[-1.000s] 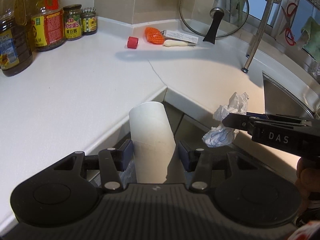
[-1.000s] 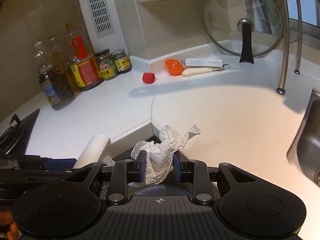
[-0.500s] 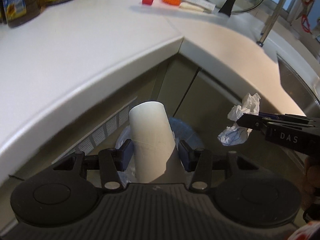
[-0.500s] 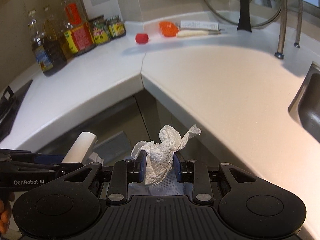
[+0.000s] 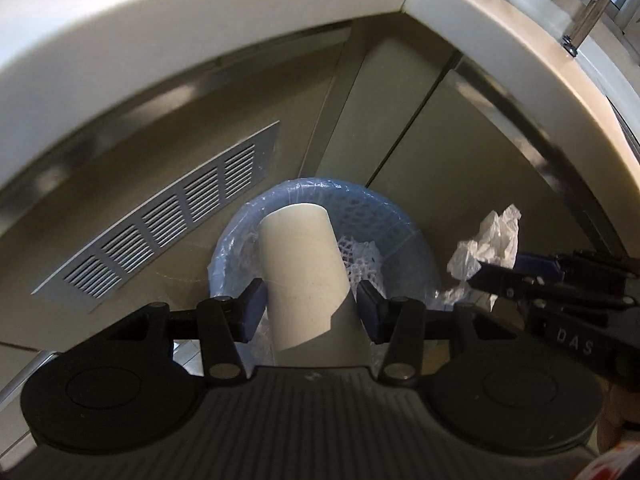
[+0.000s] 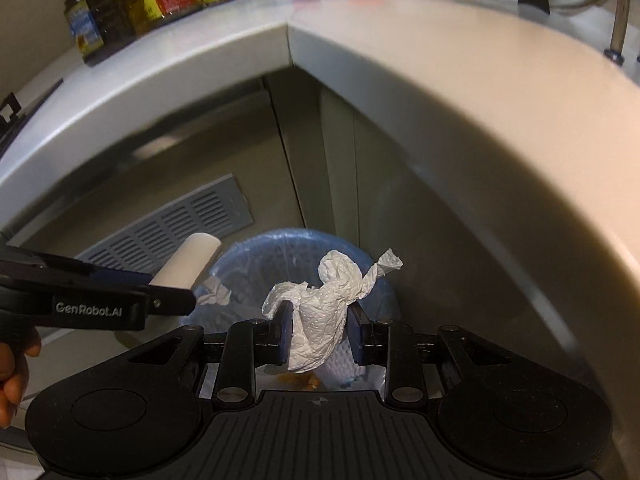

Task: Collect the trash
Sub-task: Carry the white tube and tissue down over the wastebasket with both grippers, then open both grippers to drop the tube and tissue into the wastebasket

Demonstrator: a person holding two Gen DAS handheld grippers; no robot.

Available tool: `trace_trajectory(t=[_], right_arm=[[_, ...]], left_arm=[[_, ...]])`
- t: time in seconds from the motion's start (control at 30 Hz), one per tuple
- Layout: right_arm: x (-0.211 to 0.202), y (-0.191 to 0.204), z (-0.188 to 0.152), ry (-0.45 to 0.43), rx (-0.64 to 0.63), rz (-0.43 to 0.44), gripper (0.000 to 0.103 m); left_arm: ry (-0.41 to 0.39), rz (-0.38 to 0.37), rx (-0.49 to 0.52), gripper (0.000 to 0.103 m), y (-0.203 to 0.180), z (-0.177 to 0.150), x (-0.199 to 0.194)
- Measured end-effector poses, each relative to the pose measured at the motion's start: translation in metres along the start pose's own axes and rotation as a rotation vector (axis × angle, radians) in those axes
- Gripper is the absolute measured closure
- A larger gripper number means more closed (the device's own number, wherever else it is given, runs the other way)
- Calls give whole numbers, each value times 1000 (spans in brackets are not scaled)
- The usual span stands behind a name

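While both grippers are loaded, what matters is where the bin (image 5: 320,236) sits: straight below and ahead of both, on the floor in the corner under the counter (image 6: 440,92), next to the vent (image 5: 168,224).

The left gripper (image 5: 310,304) has its jaws closed on a cardboard tube (image 5: 300,268). The tube's long axis runs forward along the fingers, its far end pointing down at the bin's mouth. From the left wrist view it lines up over the bin opening, maybe a touch toward the left rim.

The right gripper (image 6: 320,334) is clamped on a wad of tissue (image 6: 324,312), which hangs above the bin's right half. In the right wrist view there's already white stuff and something orange at the bottom of the blue liner.

Both look about equally near, I'd say, side by side, left tube slightly further back toward the vent. Both are tilted nose-down and well above the rim, as far as I can tell.

My guess: opening the jaws drops both in. The tube is the riskier one; if it tips, it could clip the left rim.
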State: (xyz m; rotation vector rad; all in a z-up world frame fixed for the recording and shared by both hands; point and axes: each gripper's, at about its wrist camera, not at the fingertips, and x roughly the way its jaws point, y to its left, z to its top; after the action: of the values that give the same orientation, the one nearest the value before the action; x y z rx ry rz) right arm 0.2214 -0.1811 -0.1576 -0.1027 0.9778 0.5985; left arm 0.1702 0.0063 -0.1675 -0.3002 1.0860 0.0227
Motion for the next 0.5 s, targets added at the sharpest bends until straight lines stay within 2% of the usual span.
trace_trajectory(t=[0.13,0.17,0.2,0.23,0.5], right_arm=[[13,-4,-3,11,19,-2,74],[16,-5,-4,15,24,-2,74],[19,-5,-5,21,29,-3,74],[22,-6,-6,26,34,-3,74],[31,-1,-1,42,35,13,74]], left_arm=[[-3,-6,-12,56,4,3,17],[-3,-13,-20,53,3,2,21],[0,-10,-26,45,4,3,25],[3,1,-32,43,3,4,29],[-3,26,-34,43,6,-4,13]])
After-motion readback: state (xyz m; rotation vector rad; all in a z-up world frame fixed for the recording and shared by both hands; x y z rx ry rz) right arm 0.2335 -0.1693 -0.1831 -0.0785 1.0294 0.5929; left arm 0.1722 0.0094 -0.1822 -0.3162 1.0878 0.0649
